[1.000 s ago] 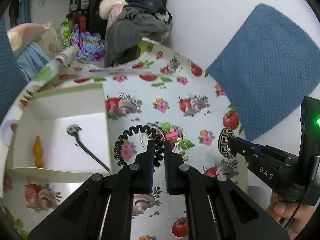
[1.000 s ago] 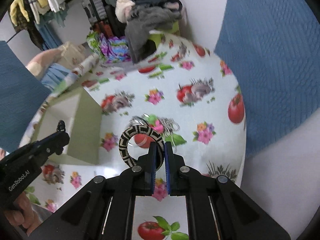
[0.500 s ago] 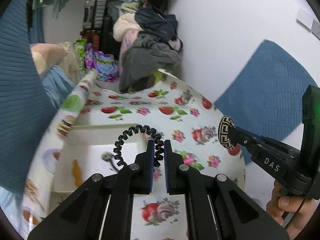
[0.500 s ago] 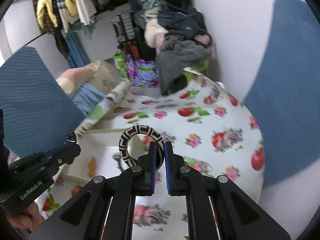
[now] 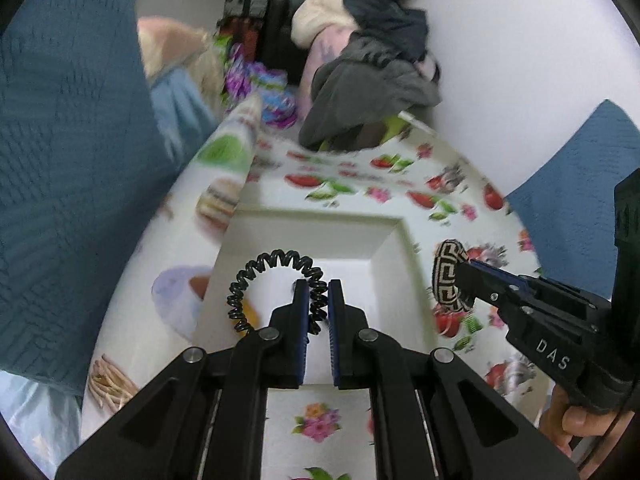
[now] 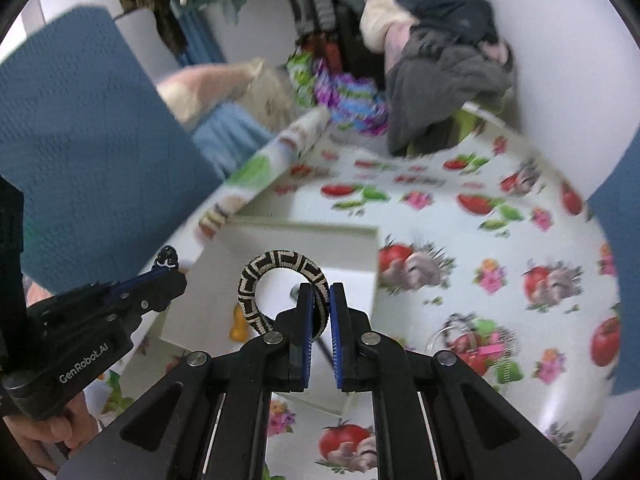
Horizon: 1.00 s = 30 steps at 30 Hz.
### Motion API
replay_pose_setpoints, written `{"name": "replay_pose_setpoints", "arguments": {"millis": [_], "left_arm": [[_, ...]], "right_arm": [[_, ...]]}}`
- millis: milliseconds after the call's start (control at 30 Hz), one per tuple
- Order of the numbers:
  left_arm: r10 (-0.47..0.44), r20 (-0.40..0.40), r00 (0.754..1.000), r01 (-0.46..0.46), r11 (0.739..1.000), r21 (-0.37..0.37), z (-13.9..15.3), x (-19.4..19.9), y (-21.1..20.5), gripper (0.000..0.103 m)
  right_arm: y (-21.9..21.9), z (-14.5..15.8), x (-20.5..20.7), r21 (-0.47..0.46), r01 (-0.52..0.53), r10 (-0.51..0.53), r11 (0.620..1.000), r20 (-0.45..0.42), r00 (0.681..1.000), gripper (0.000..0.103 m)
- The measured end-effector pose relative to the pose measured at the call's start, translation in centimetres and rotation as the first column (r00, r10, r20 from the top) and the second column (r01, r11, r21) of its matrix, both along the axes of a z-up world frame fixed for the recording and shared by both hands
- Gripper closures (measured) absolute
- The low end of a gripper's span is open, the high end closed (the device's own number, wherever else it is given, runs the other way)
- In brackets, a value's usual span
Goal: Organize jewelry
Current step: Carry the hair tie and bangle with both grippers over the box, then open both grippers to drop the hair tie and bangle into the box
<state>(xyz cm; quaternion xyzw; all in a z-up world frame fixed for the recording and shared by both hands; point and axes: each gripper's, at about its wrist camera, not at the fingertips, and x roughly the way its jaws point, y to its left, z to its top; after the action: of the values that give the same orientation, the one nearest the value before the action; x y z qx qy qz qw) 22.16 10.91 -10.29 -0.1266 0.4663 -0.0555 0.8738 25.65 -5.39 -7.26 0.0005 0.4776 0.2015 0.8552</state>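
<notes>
A table under a fruit-and-flower oilcloth (image 6: 460, 240) fills both views. At its left half sits a shallow white box (image 5: 390, 248), with a small orange piece (image 6: 239, 326) on its floor at lower left. Low in the left wrist view, the left gripper (image 5: 318, 300) is clamped on a black spiral hair tie (image 5: 272, 266) above the box. The right gripper (image 6: 318, 304) pinches a black-and-cream patterned bangle (image 6: 276, 266) over the box too.

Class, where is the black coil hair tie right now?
In the left wrist view the coil tie is pinched in the left gripper, held above the white box, left of the patterned bangle in the right gripper.
</notes>
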Motion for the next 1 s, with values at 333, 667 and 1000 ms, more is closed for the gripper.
{"name": "replay_pose_setpoints", "arguments": {"millis": [333, 667, 1000], "left_arm": [[0.009, -0.095, 0.995, -0.01, 1.0, -0.006, -4.7, 0.8, 1.2, 0.094], [0.028, -0.089, 0.996, -0.029, 1.0, -0.007, -3.7, 0.6, 1.5, 0.08], [0.045, 0.019, 0.999, -0.046, 0.999, 0.001, 2.0, -1.6, 0.6, 0.061]], "right_arm": [[2.8, -5.6, 1.1, -0.055, -0.059, 0.053, 0.997, -0.11, 0.993, 0.096], [1.9, -4.7, 1.2, -0.016, -0.063, 0.061, 0.998, -0.114, 0.992, 0.081], [-0.4, 1.0, -0.9, 0.023, -0.051, 0.051, 0.998, 0.002, 0.999, 0.081]]}}
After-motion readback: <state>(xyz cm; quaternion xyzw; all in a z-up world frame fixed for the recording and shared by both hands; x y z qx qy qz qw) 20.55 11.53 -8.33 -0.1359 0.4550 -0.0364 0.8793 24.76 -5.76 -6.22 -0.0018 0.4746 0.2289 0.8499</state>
